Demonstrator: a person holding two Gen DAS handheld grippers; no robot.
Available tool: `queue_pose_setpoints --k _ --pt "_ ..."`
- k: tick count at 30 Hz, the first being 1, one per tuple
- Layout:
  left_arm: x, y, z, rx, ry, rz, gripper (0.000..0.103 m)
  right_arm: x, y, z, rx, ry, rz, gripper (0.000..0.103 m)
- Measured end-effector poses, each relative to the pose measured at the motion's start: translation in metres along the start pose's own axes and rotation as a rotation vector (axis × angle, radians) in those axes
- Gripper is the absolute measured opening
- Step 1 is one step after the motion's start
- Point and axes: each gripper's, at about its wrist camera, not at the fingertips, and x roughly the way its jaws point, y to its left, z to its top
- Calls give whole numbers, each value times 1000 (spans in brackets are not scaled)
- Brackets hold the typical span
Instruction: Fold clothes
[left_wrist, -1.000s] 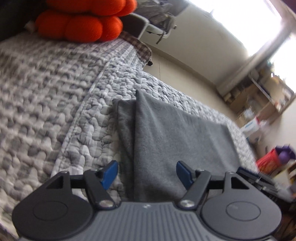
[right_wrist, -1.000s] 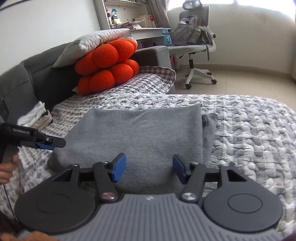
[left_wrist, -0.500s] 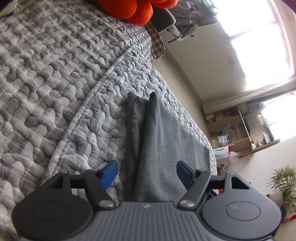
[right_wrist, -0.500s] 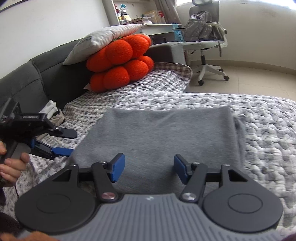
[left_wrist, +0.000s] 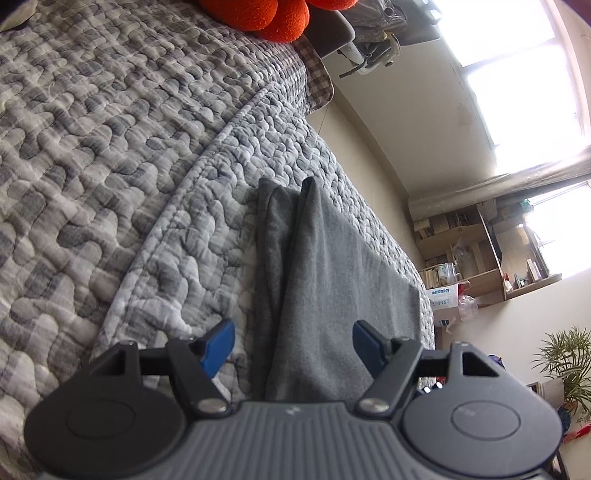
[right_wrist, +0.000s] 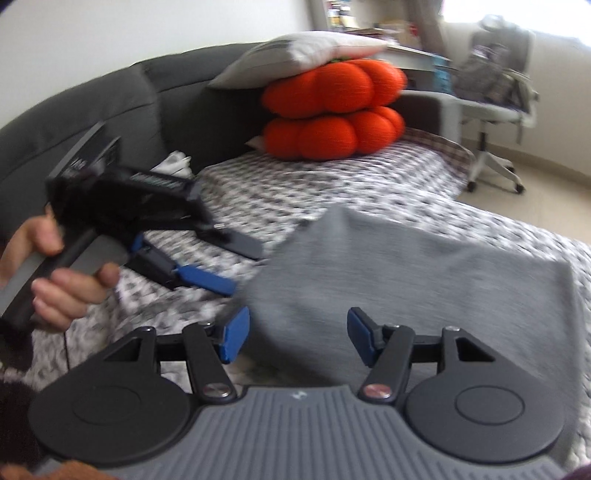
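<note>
Both grippers, left gripper (left_wrist: 291, 341) and right gripper (right_wrist: 293, 332), gape empty; careless pinching could unravel the folded grey fleece garment (left_wrist: 332, 280).

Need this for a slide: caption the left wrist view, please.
Open left claw poised over a folded grey garment lying on a quilted bedspread.
</note>
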Motion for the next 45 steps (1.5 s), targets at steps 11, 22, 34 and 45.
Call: queue_pose_setpoints --k 11,22,34,45 --pt "-1 3 4 -15 4 -6 75 35 49 -11 -232 53 16 63" --pt "-1 12 4 -61 20 -65 83 41 46 -9 -270 -2 -93 14" --pt "20 27 -4 -225 97 -291 85 7 14 14 -43 -118 -51 12" --pt "34 13 -13 -187 -75 -216 58 11 7 12 -1 -77 8 16"
